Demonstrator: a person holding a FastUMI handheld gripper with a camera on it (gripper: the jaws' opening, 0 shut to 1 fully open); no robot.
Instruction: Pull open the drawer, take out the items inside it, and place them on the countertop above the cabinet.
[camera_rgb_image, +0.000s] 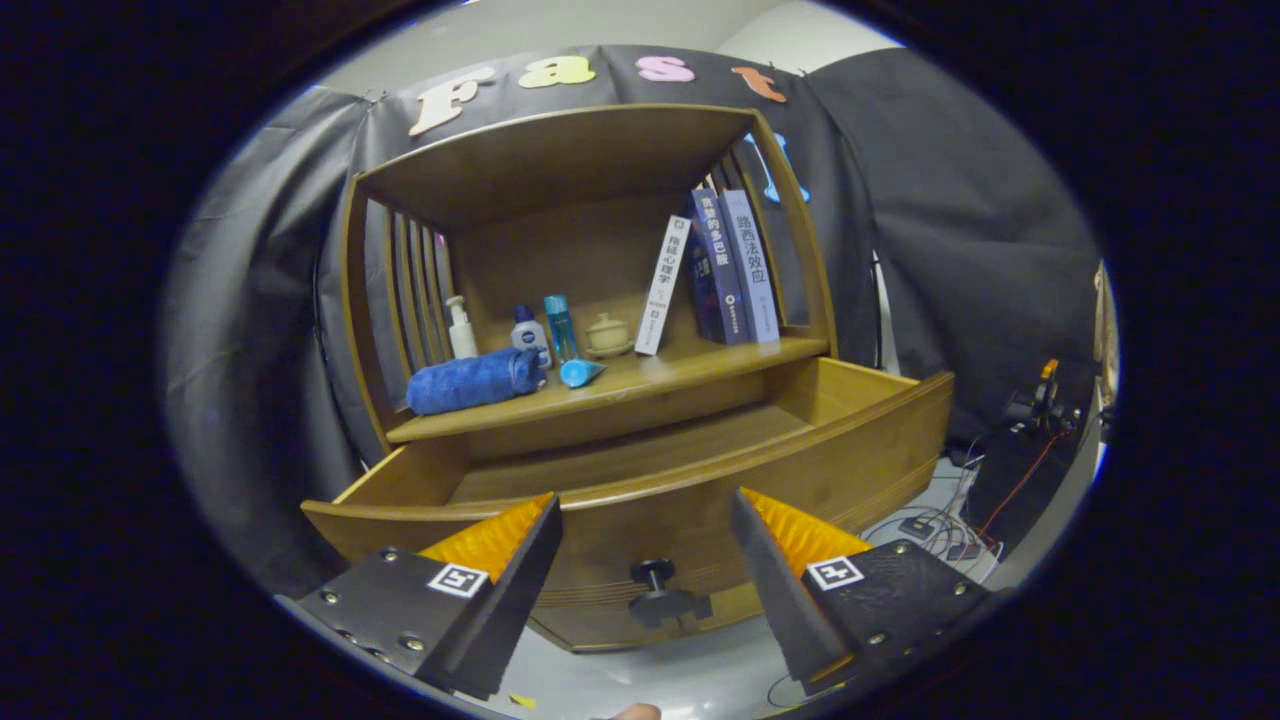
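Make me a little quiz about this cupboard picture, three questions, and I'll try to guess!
1. True or false: the drawer is pulled open.
2. What lies just in front of the bottles on the countertop? A) a rolled blue towel B) a plate C) a shoe
3. Fill in: the gripper has its fingers spread wide with the drawer's dark ____ between them.

Key
1. True. The part of the drawer's inside that shows looks bare.
2. A, the towel; the books lean further along, past a small lidded cup.
3. Knob; the fingers touch nothing.
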